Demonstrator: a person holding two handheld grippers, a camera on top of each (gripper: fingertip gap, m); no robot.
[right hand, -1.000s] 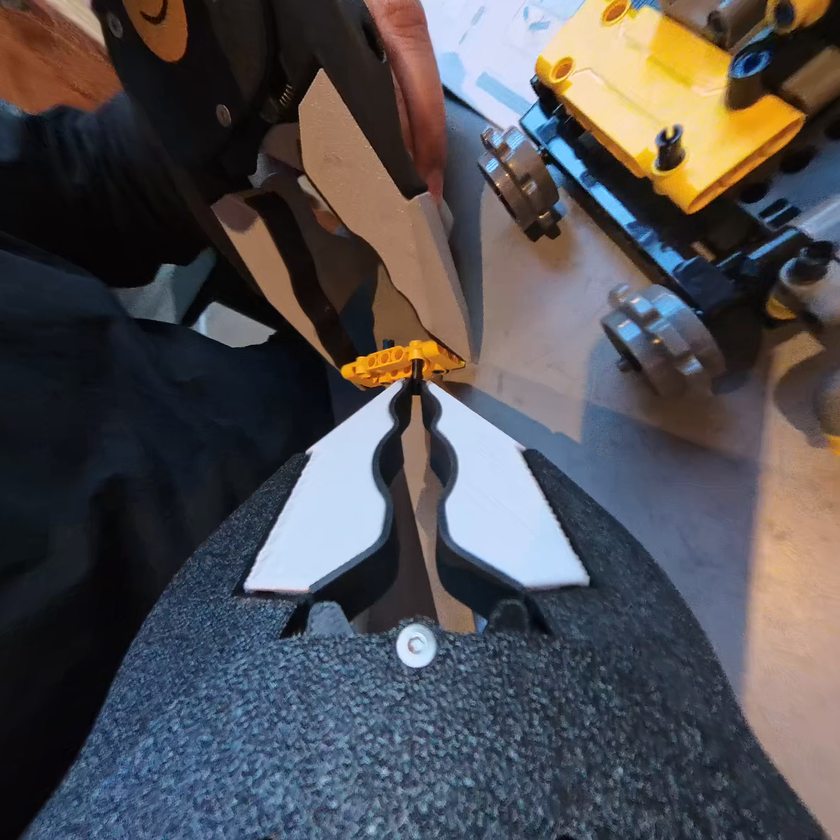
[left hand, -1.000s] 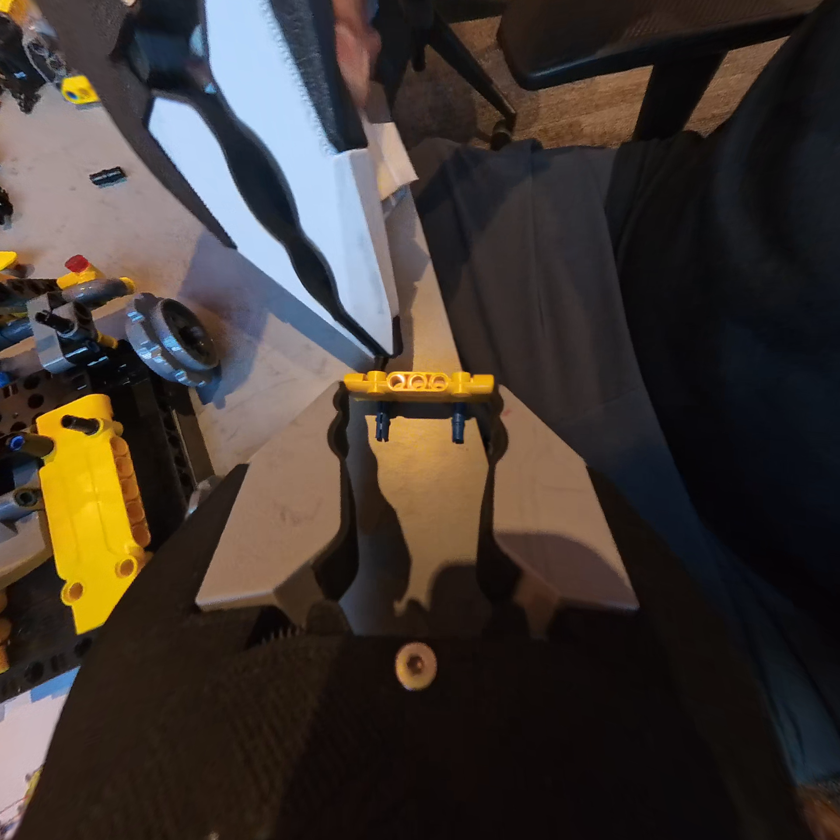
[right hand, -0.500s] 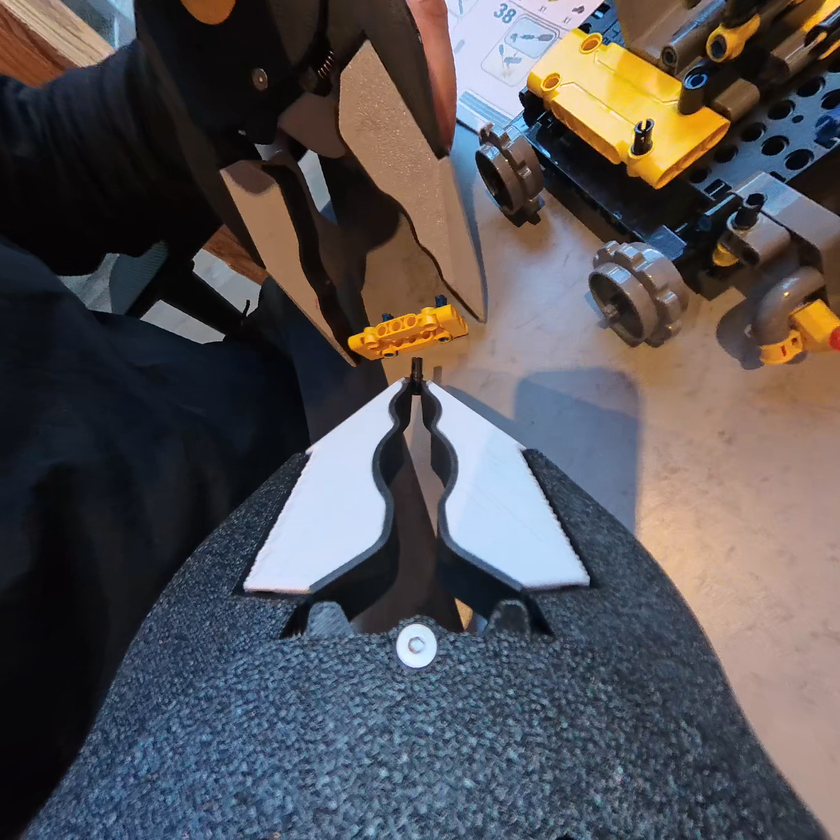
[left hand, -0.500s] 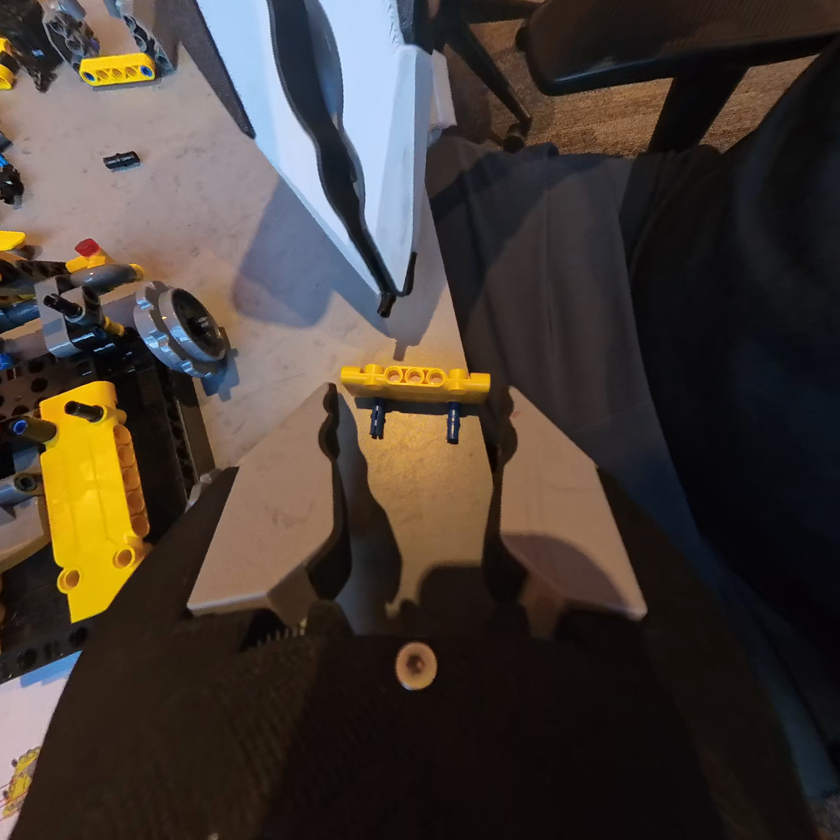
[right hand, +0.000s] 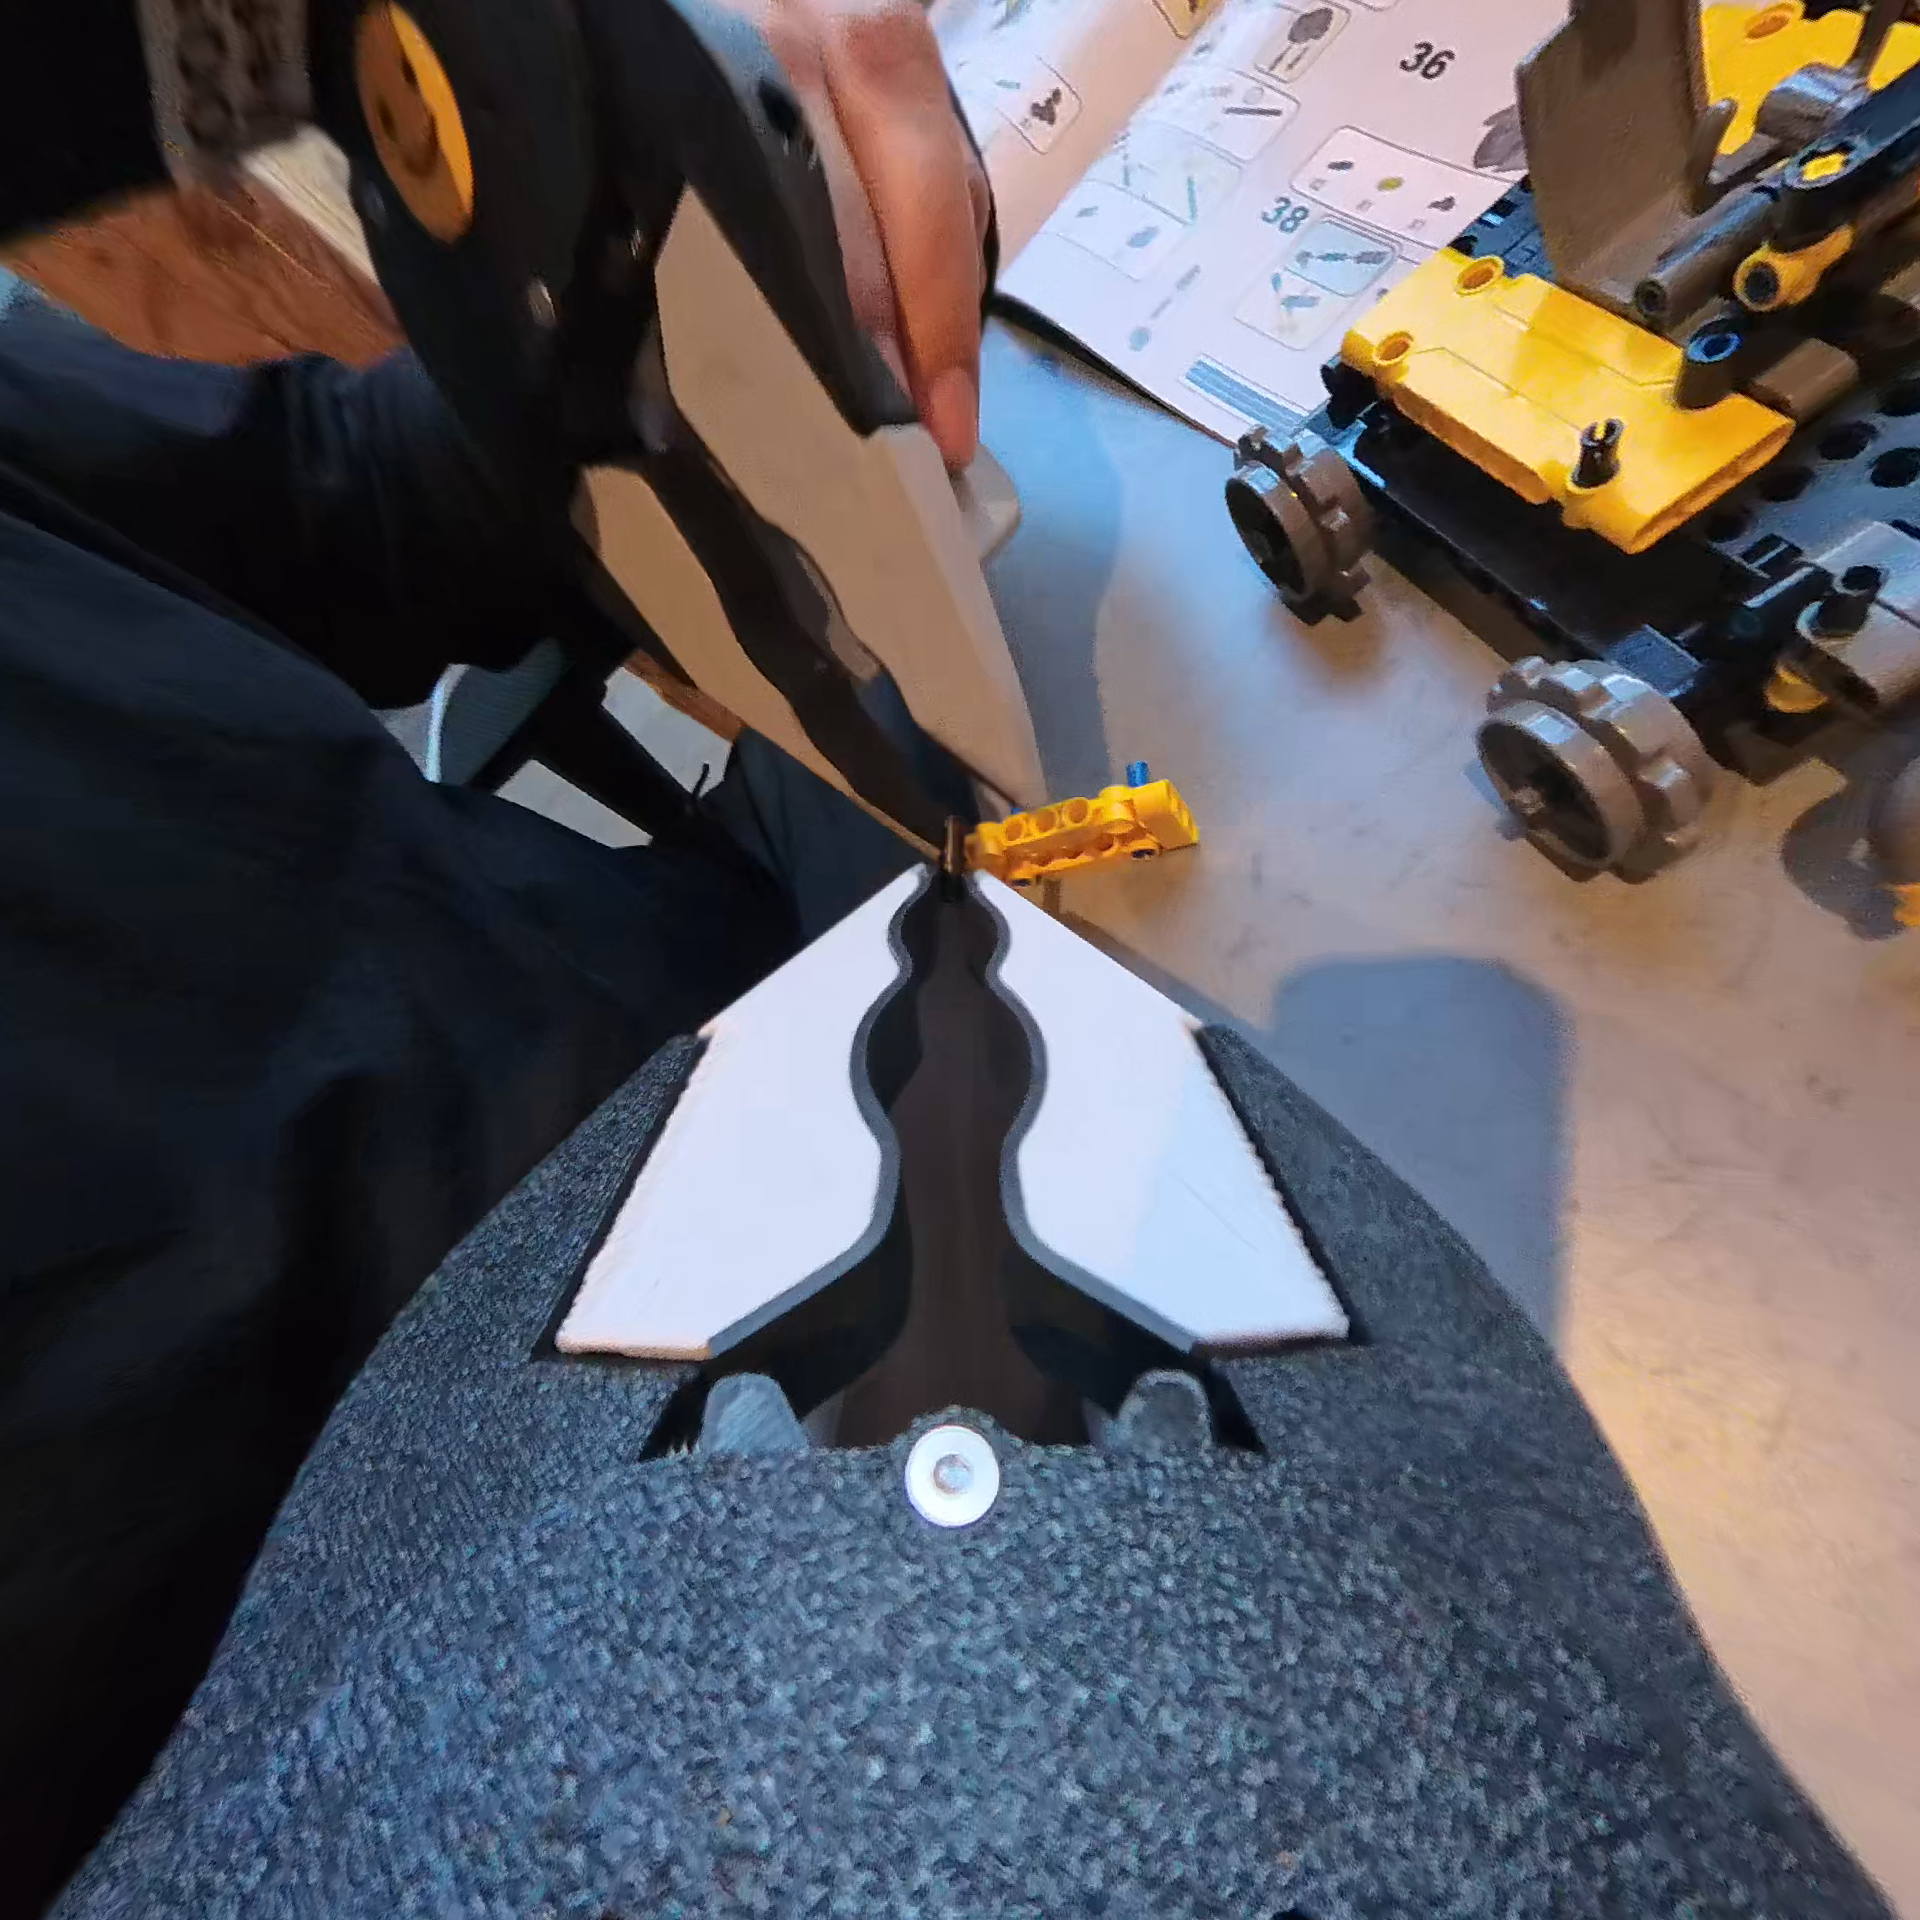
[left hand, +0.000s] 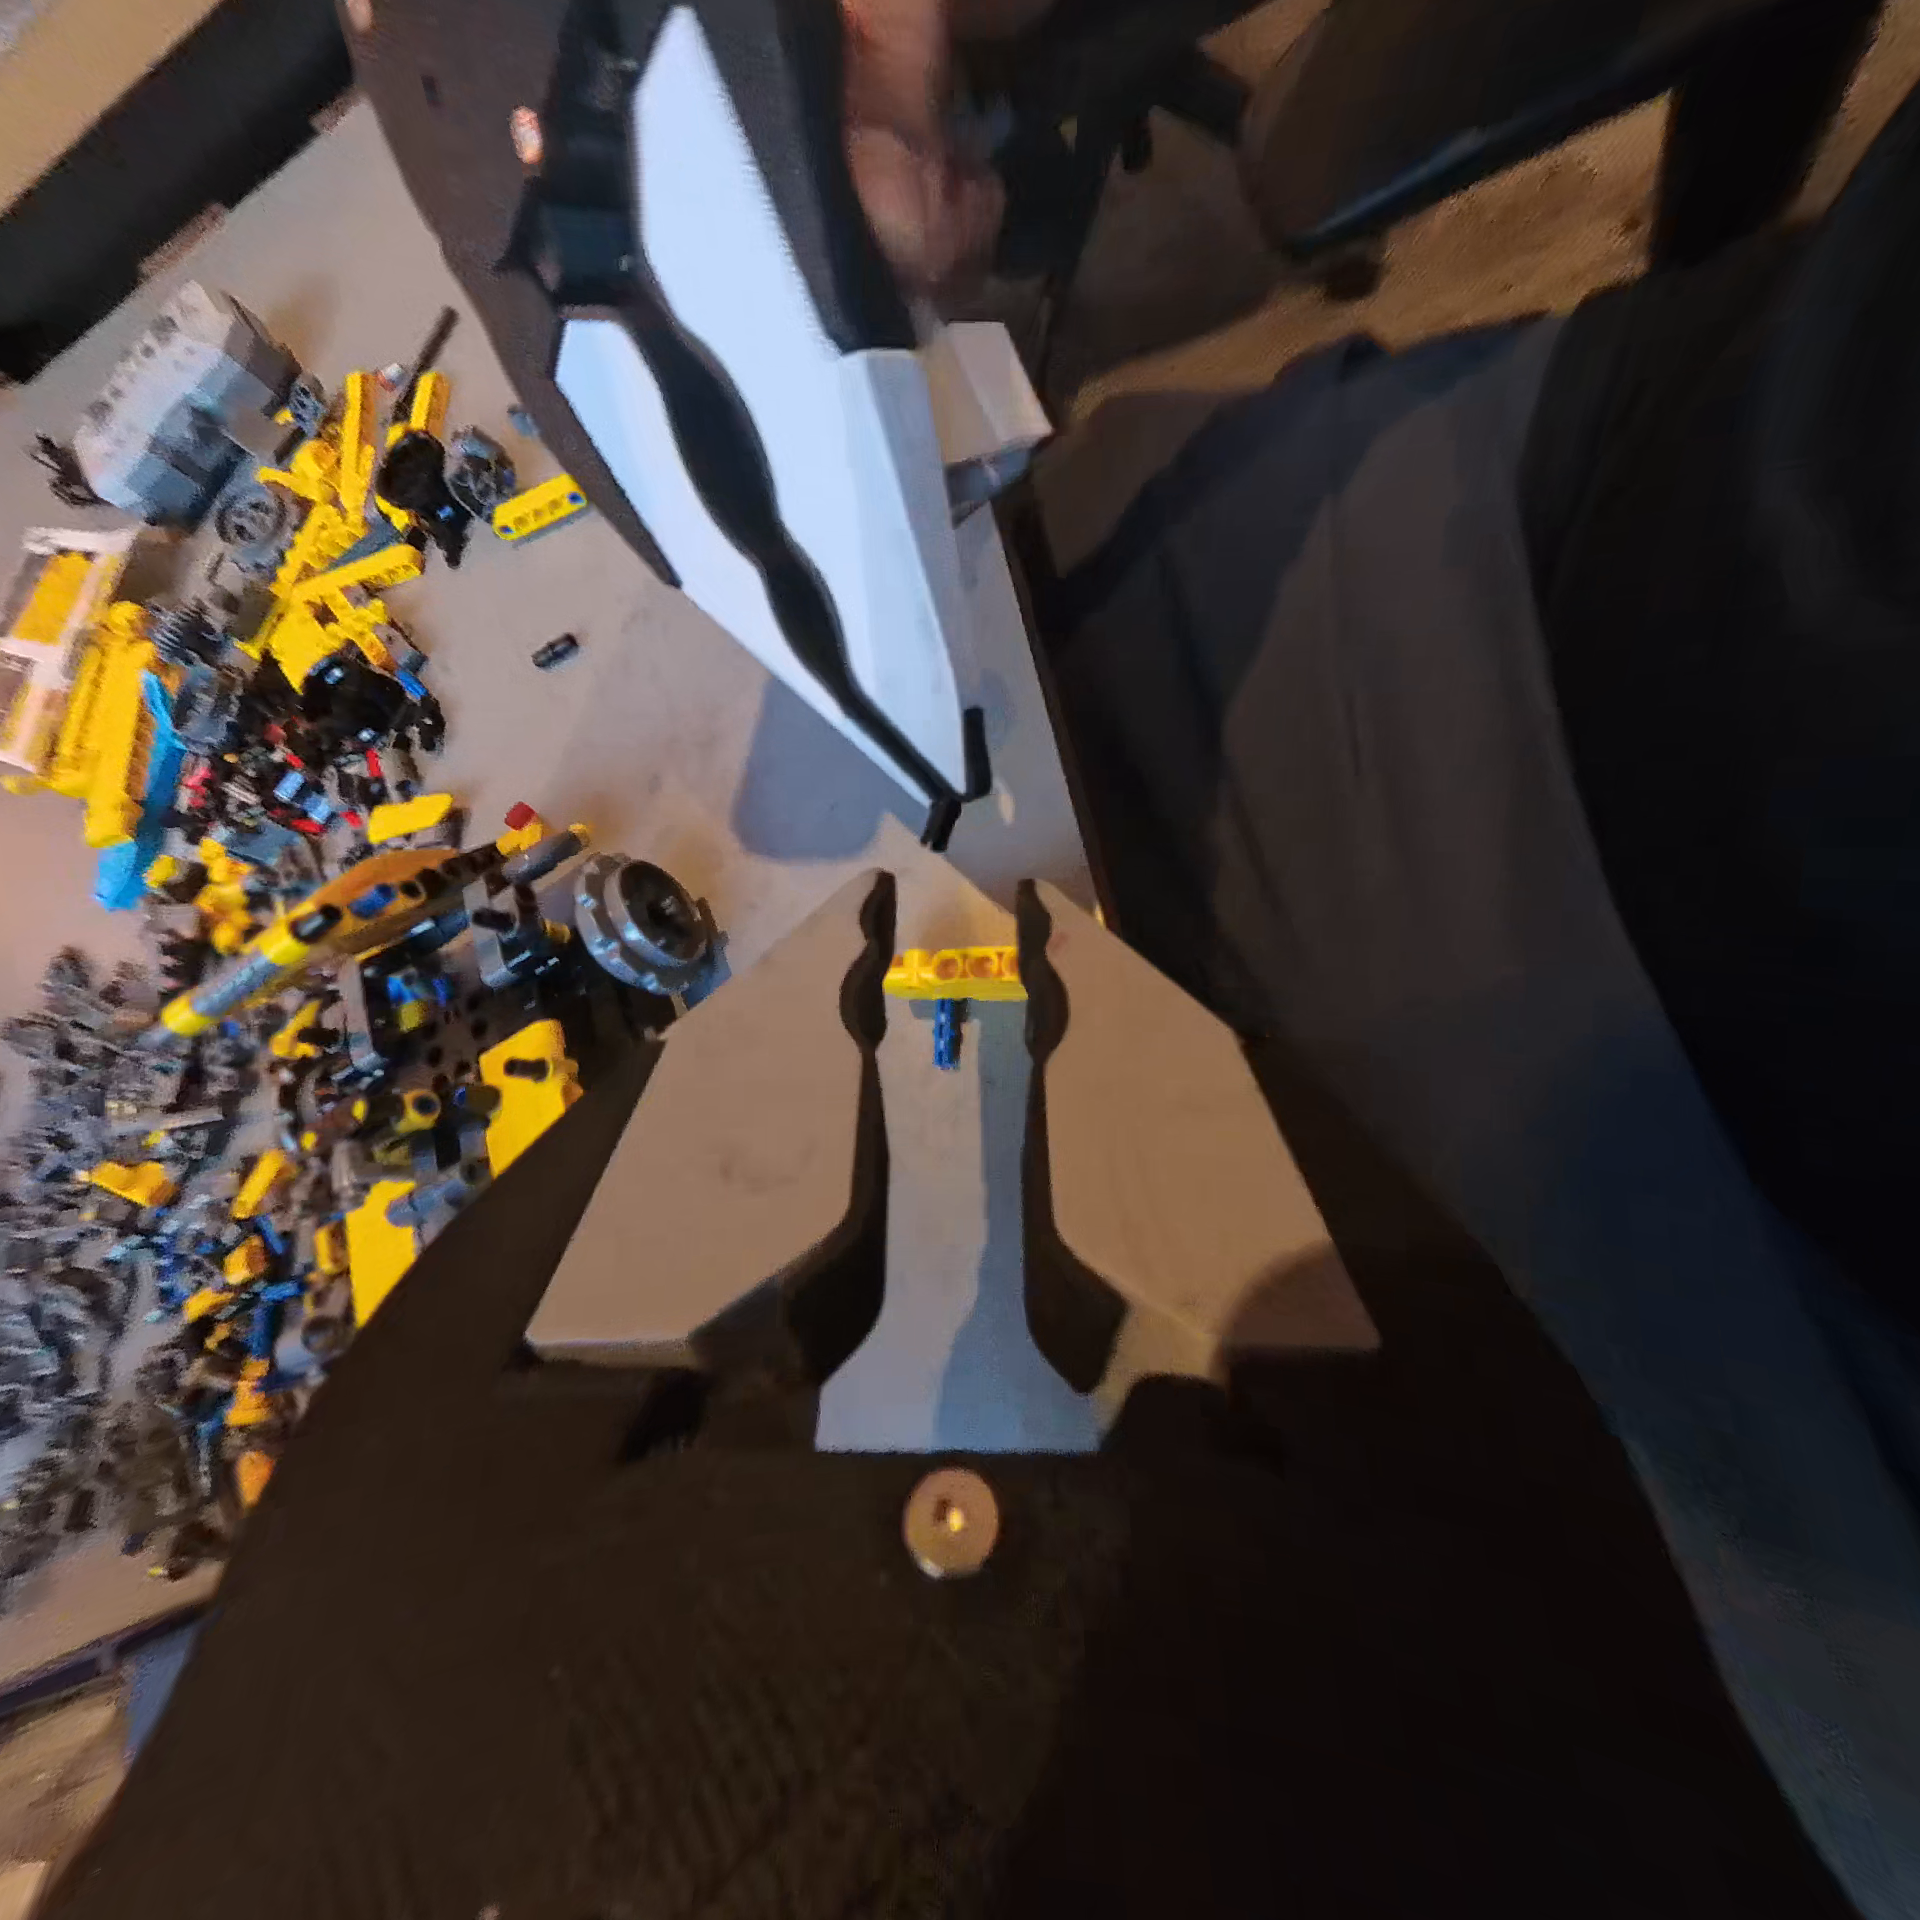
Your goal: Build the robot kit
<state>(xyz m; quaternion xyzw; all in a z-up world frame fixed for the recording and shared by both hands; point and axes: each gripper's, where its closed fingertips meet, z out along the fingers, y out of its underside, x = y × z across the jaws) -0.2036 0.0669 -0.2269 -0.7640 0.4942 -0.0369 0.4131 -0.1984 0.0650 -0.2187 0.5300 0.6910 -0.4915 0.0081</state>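
A short yellow beam (right hand: pixel 1081 831) with blue pins lies on the grey table (right hand: pixel 1403 1091) close to its near edge. In the left wrist view the beam (left hand: pixel 951 968) shows through the gap between my fingers, partly hidden by the right one. My left gripper (left hand: pixel 953 888) has its jaws narrow but apart and hovers just over the beam; it also shows in the right wrist view (right hand: pixel 997 810). My right gripper (right hand: pixel 951 883) is shut on a small black pin (right hand: pixel 951 857), whose tip is at the beam's left end. It also shows in the left wrist view (left hand: pixel 951 805).
A part-built yellow and black vehicle (right hand: pixel 1558 447) with grey wheels (right hand: pixel 1590 769) stands right of the beam, on an open instruction booklet (right hand: pixel 1195 208). A heap of loose parts (left hand: pixel 208 779) covers the far table. A person's dark-clothed lap (left hand: pixel 1507 935) lies beyond the table edge. Only a small space, under 4 cm, lies between the two pairs of fingers.
A second ago the beam sat between my left fingertips; the jaws then opened wide, leaving it on the table, and have now narrowed. The right gripper drew back with the pin, then returned.
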